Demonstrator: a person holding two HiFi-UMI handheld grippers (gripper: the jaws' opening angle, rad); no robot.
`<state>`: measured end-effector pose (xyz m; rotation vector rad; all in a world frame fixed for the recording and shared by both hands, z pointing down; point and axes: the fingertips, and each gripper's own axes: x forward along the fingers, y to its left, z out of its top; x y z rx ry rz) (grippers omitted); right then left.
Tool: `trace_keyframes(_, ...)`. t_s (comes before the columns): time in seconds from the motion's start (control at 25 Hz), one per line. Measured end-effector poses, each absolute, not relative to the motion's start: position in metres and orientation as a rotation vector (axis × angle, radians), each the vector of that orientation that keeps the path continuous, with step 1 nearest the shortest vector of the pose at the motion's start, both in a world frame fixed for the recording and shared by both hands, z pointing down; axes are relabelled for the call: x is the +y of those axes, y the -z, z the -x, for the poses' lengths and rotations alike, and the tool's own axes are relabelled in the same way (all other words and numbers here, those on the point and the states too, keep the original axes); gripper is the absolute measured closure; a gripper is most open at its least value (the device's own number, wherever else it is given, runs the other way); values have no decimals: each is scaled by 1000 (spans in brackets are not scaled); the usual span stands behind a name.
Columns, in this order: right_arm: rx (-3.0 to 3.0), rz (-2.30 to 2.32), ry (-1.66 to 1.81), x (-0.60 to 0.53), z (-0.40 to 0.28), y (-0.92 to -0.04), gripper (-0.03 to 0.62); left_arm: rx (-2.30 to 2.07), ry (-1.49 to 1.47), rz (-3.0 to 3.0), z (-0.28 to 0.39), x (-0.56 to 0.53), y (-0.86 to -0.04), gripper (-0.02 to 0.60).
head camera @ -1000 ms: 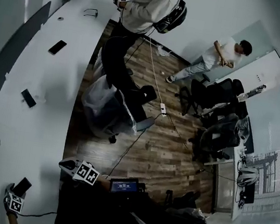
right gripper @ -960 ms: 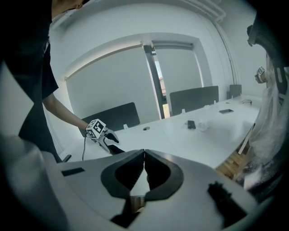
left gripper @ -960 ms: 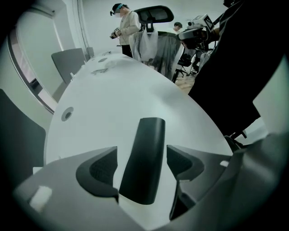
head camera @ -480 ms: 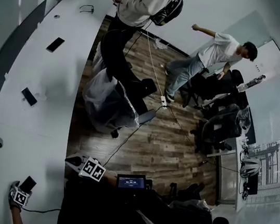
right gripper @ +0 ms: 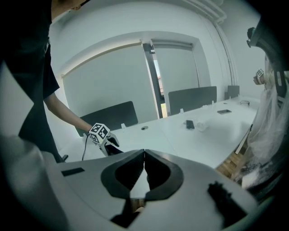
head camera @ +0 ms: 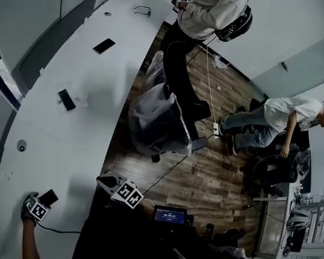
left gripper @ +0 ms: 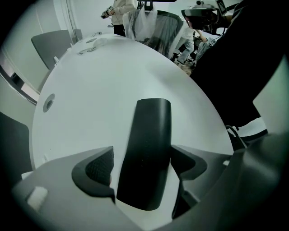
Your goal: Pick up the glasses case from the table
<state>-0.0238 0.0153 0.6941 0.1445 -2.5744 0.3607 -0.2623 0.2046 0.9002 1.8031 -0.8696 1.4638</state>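
Down in the middle of the left gripper view, the black glasses case [left gripper: 149, 131] lies flat on the white table [left gripper: 113, 67], right between the jaws of the left gripper [left gripper: 141, 163]. Those jaws have just been opening and stand wide, not squeezing it. At the bottom of the right gripper view, the right gripper [right gripper: 144, 155] is closed tight with nothing in it.

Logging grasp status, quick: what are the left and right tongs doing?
Left tongs: open, just been opening, glasses case between them.
Right tongs: shut, empty.
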Motion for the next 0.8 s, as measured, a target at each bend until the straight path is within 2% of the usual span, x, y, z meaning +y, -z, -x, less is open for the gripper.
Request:
trace_keyframes(0.12,-2580,-134,-372,18,31,-694,586,-862,-1466,-1787,262,205,-900,185)
trace_keyframes(0.44,-2609,-109,-358,6,65,-687,586,-861,-1521,-1758,274,194,-894,272)
trace_keyframes(0.8,-2650,-25,-306,15,84,-670,586,-820,-1519,-1668,261,227,-908,287)
